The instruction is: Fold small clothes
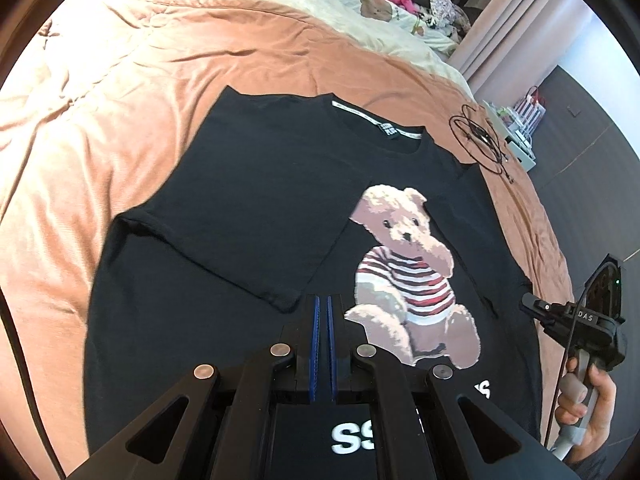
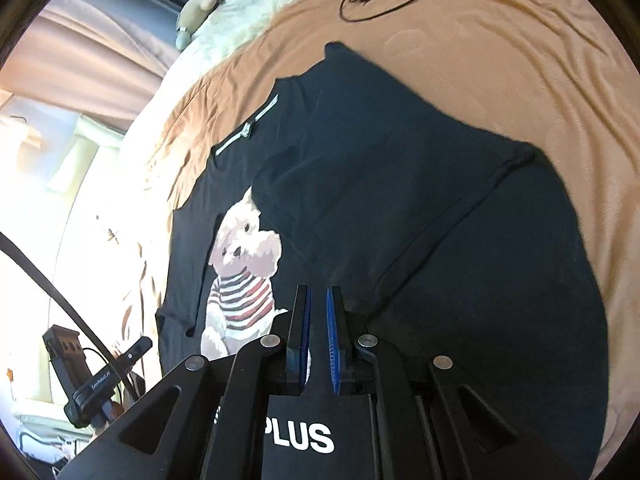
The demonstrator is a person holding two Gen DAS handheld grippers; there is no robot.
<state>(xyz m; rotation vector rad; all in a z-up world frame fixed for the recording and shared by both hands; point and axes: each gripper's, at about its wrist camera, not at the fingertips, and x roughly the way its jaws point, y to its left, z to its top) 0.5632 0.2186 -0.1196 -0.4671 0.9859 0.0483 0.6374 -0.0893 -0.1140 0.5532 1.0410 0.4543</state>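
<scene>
Ahead of and beneath both grippers, a black cotton T-shirt with a teddy-bear print (image 1: 248, 200) lies flat on the bed covered by a salmon-pink quilt (image 1: 132, 80). One sleeve side of the shirt is folded inward over the chest, its hemmed edge ending just ahead of the fingertips in both views.

Left wrist view: the left gripper (image 1: 323, 304) hovers over the lower front of the shirt, fingers nearly closed, only a thin slit between the blue pads (image 1: 317, 340), and nothing held. The bear print (image 1: 404, 276) lies just right of the fingertips. White letters "SS" (image 1: 352, 438) show below the gripper body. At far right the right gripper (image 1: 530, 304) appears from the side, beside the shirt edge, held by the person's hand (image 1: 588, 404); its jaw gap cannot be judged from here. A coiled black cable (image 1: 478, 140) lies on the quilt beyond the shirt's right shoulder. Only this view shows the cream blanket with a bear picture (image 1: 372, 8) far ahead.

Right wrist view: the right gripper (image 2: 318, 300) is slightly parted, with an empty gap between the pads, above the shirt. The bear print (image 2: 244, 276) lies left of the fingertips; the folded panel (image 2: 380, 184) extends ahead and right. White letters "PLUS" (image 2: 298, 436) show below. The left gripper (image 2: 140, 348) sits at lower left, off the shirt edge. Only this view shows a beige plush toy (image 2: 196, 12) far ahead left.
</scene>
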